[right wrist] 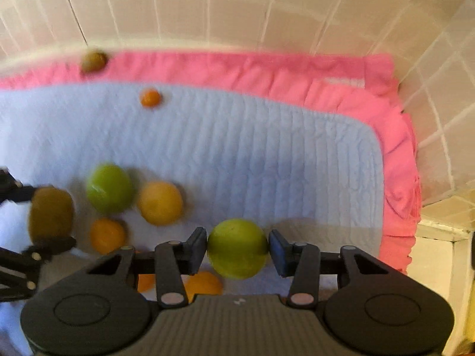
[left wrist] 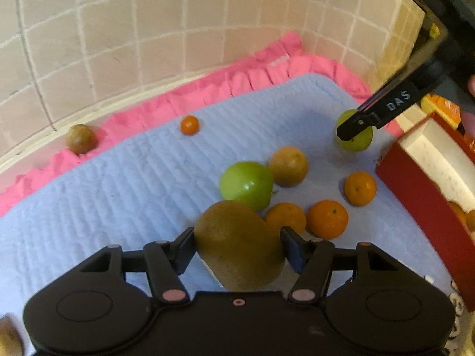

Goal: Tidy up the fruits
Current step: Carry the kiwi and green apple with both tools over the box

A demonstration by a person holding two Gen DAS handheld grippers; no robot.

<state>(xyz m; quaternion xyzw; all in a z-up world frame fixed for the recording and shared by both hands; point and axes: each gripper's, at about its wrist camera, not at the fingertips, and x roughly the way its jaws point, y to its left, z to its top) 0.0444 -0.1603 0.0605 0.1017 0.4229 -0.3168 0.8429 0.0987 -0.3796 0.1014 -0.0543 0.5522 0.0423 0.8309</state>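
My left gripper is shut on a brown pear and holds it above the blue mat. It also shows at the left of the right wrist view. My right gripper has its pads on both sides of a green apple; that apple shows under the right gripper's finger in the left wrist view. On the mat lie a second green apple, a yellow-orange fruit and several oranges.
A red and white box with fruit inside stands at the right. A small orange and a brownish fruit lie near the pink frill. A tiled wall runs behind.
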